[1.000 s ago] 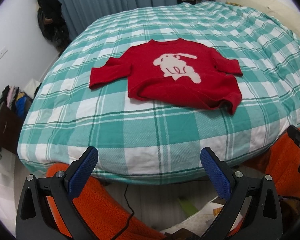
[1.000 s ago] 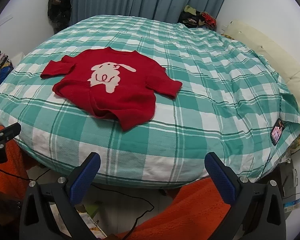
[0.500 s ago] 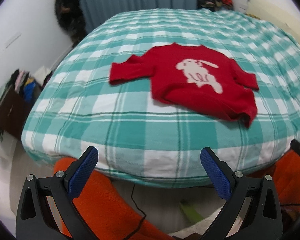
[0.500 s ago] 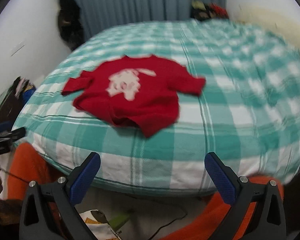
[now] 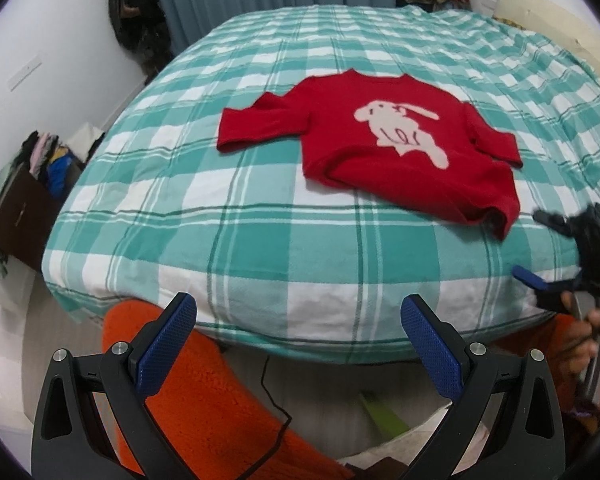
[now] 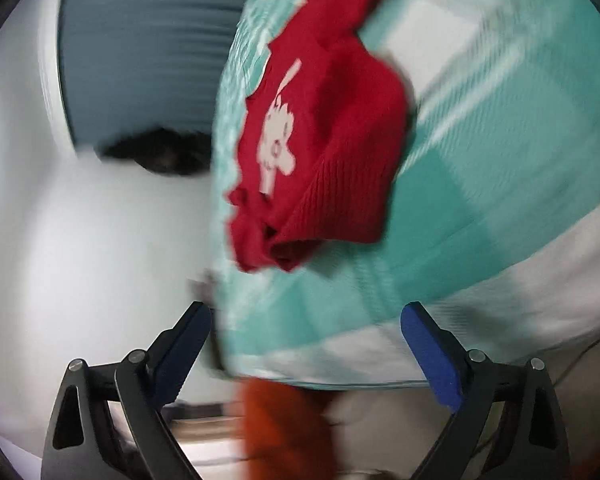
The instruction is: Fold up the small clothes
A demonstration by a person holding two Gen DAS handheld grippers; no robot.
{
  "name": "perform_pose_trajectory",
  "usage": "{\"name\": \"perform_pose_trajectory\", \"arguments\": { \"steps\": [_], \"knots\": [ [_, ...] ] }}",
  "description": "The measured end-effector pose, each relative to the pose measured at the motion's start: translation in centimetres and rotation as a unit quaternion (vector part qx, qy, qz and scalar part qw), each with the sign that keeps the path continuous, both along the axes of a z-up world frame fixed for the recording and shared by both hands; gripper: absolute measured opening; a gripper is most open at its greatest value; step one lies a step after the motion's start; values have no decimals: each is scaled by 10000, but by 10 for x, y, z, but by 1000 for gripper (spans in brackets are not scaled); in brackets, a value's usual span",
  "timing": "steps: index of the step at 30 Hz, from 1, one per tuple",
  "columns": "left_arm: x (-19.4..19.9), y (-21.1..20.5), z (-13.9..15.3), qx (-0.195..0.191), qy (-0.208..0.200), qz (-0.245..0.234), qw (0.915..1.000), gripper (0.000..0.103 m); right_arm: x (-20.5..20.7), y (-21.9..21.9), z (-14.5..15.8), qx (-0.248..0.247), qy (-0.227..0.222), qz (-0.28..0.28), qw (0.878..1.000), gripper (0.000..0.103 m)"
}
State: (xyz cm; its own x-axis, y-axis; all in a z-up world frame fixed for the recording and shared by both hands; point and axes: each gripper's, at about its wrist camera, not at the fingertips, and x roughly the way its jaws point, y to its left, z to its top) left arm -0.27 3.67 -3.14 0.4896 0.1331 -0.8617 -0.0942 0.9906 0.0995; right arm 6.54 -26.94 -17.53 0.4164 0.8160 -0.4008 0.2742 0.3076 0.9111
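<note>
From the left wrist camera, the small red knit sweater with a pale bunny on its front [image 5: 384, 148] lies flat on the green and white checked bed cover [image 5: 260, 240], in the middle and a bit toward the near edge. It now shows more to the right of the picture than a moment ago. The left gripper [image 5: 298, 344] hangs past the near edge, its jaws wide with nothing between them. The right gripper [image 5: 556, 256] has come in over the near right edge, close to the sweater's hem corner. A hand [image 5: 592, 344] holds it. Lots of bare cover lies left of the sweater.

From the right wrist camera, the picture is blurry and tipped sideways, unlike before. The sweater [image 6: 324, 148] looks much closer. The right gripper [image 6: 306, 344] is wide, its jaws starting to close on nothing.
</note>
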Motion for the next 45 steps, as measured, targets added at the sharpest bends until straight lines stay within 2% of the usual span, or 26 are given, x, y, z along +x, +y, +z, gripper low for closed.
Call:
{"name": "perform_pose_trajectory", "arguments": {
  "steps": [3, 6, 7, 8, 9, 10, 11, 14, 16, 18, 20, 23, 24, 26, 29, 31, 35, 37, 38, 39, 40, 43, 45],
  "knots": [
    [3, -2, -6, 8, 97, 21, 10000, 102, 13, 13, -25, 712, 193, -381, 9965, 96],
    [3, -4, -8, 102, 106, 23, 9999, 102, 18, 3, -33, 1021, 169, -1392, 9848, 92],
    [2, -4, -9, 128, 96, 30, 9999, 102, 18, -2, -31, 1093, 130, -1635, 9804, 83],
    [2, -3, -10, 142, 100, 39, 9998, 102, 22, -6, -28, 1006, 90, -1726, 9798, 59],
    [2, -2, -12, 142, 117, 44, 9998, 102, 25, -8, -24, 846, 71, -1651, 9826, 45],
    [4, -1, -16, 133, 168, 50, 9998, 102, 28, -8, -21, 695, 42, -1534, 9857, 13],
    [7, -1, -21, 118, 228, 52, 9997, 102, 31, -8, -14, 444, 7, -1359, 9897, 7],
    [11, 1, -31, 7, 370, 41, 9993, 102, 24, -13, 16, -62, -359, -1138, 9928, 6],
    [14, 3, -38, -193, 440, 48, 9988, 102, 13, -16, 54, -872, -842, -766, 9897, 6],
    [17, 6, -43, -459, 500, 39, 9977, 102, -1, -20, 75, -1575, -1073, -528, 9802, 6],
    [23, 8, -47, -740, 515, -18, 9959, 102, -19, -26, 76, -2126, -1022, -408, 9709, 6],
    [44, 8, -53, -1400, 602, -213, 9881, 102, -32, -25, 57, -2501, -818, -263, 9644, 6],
    [58, 10, -53, -1750, 607, -283, 9823, 102, -34, -24, 51, -2561, -743, -228, 9635, 6],
    [86, 13, -55, -2181, 635, -231, 9736, 102, -36, -23, 44, -2534, -713, -182, 9646, 6],
    [135, 13, -56, -2488, 600, -128, 9666, 102, -33, -17, 47, -2810, -972, -13, 9548, 6],
    [180, 7, -64, -2259, 915, 6, 9699, 101, -34, -14, 51, -2924, -1100, 48, 9499, 6],
    [238, 3, -90, -2074, 1221, 722, 9679, 101, -37, -11, 52, -2983, -1293, 151, 9456, 6],
    [256, -7, -107, -1584, 1381, 878, 9737, 101, -34, -12, 48, -3007, -1343, 185, 9440, 6],
    [259, -15, -116, -1280, 1515, 767, 9771, 96, -35, -13, 48, -3012, -1351, 179, 9438, 6],
    [259, -20, -120, -1119, 1613, 656, 9783, 91, -35, -14, 48, -3008, -1353, 164, 9439, 6],
    [252, -27, -125, -919, 1765, 390, 9792, 80, -35, -16, 48, -3008, -1353, 143, 9439, 6],
    [203, -32, -118, -468, 1826, -442, 9811, 81, -35, -19, 51, -3011, -1386, 121, 9434, 6],
    [154, -9, -107, -382, 1792, -631, 9810, 86, -36, -19, 53, -3038, -1406, 154, 9422, 6]
  ]
}}
